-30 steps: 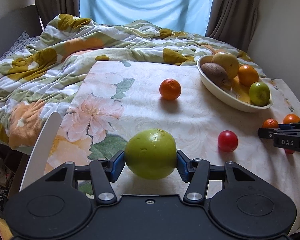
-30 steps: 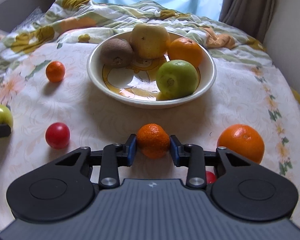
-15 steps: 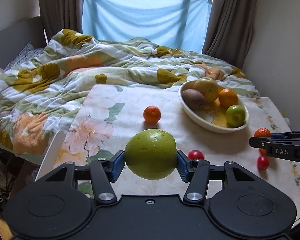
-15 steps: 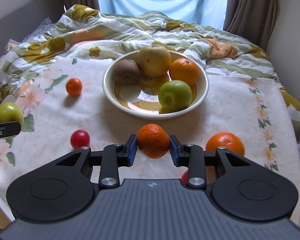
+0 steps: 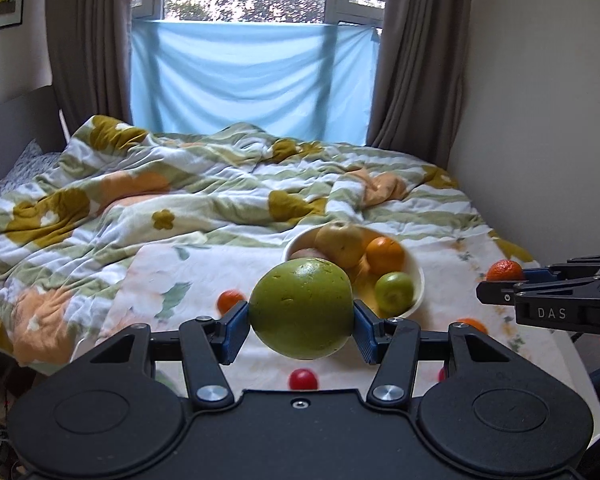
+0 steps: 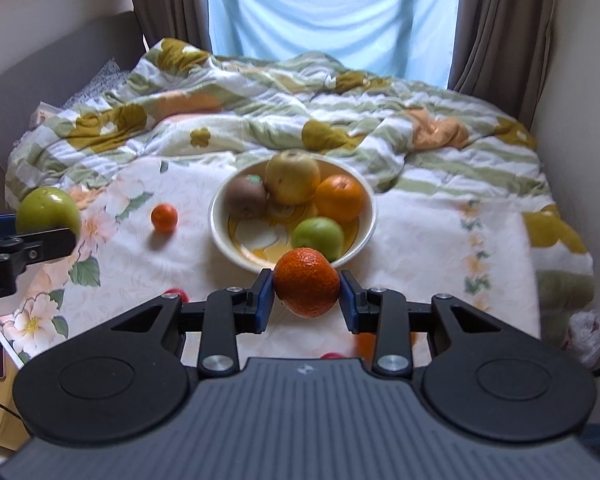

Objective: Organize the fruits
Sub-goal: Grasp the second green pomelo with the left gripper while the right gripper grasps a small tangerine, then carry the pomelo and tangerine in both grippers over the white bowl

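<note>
Crowding in the bowl is the main risk: a kiwi, a yellow apple, an orange and a small green apple are already piled there, so fruit let go from height could bounce off them and roll across the counter onto the bed. The large green apple is pinched only at its sides by the left claw, and a slip on the smooth skin is judged possible. Collision between the claws is also conceivable if both are brought over the bowl together.

Both claws are held raised above the counter, pointed toward the bowl at frame centre. The right claw is pressed onto a tangerine. Loose fruit lies below: a second tangerine at centre left and a red fruit near the lower edge.
</note>
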Demonstrator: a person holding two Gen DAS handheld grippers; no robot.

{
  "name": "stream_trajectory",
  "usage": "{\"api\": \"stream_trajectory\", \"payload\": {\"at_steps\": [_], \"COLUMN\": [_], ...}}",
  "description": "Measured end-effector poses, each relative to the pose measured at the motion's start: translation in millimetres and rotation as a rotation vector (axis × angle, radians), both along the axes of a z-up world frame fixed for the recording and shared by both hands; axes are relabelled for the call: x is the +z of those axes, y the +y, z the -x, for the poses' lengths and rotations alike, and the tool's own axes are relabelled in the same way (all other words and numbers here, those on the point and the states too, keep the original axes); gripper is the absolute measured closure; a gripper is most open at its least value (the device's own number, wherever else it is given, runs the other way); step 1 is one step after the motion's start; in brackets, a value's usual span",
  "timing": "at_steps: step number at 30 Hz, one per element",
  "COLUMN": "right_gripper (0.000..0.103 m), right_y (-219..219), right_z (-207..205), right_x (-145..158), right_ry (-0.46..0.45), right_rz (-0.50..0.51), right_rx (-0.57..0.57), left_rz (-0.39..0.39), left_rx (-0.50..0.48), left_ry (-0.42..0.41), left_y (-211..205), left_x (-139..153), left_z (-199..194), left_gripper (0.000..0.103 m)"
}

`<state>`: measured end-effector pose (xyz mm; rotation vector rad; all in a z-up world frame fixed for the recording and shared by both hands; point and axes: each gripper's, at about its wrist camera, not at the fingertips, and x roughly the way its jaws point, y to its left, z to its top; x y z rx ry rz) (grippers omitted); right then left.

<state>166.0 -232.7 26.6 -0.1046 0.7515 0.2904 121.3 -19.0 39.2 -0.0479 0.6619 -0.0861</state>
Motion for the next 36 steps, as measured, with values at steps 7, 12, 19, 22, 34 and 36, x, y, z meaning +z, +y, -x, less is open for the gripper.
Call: {"api": "stream_trajectory", "payload": {"at_steps": [7,12,19,22,34,36], "right_gripper": [0.053,0.053,0.053,0.053,0.053,0.053], "right_y": [-30,-46,-54,-54,-48,-48], "right_z": [-21,-40,-76,-91,-137,-140], "right_x": [17,17,1,-6,-37,-41], "right_ry": [-0.021,-0.011,0.035,0.054,0.139,0.149], "right_rz": [-0.019,-0.021,-0.051,-0.059,-0.061,-0.059], "right_rx": [-0.034,-0.067,-0.105,-0.119,-0.143,-0.144], "left_rz": [-0.003,-0.006,-0.021,-0.027,-0.042,-0.039], "left_rx": [-0.075,-0.126,-0.179,-0.196,-0.238,-0.237], "left_ry": [0.007,0.033,0.099,0.142,0.284,0.299], "left_y": [-29,-44,-55,-56,-66,-66], "left_x": [1,-5,-31,-47,-95,-97], "left_z": [-35,-70,-126,-148,-202,-204], "left_gripper": [0.045,0.045,0.045,0.045,0.045,0.044]}}
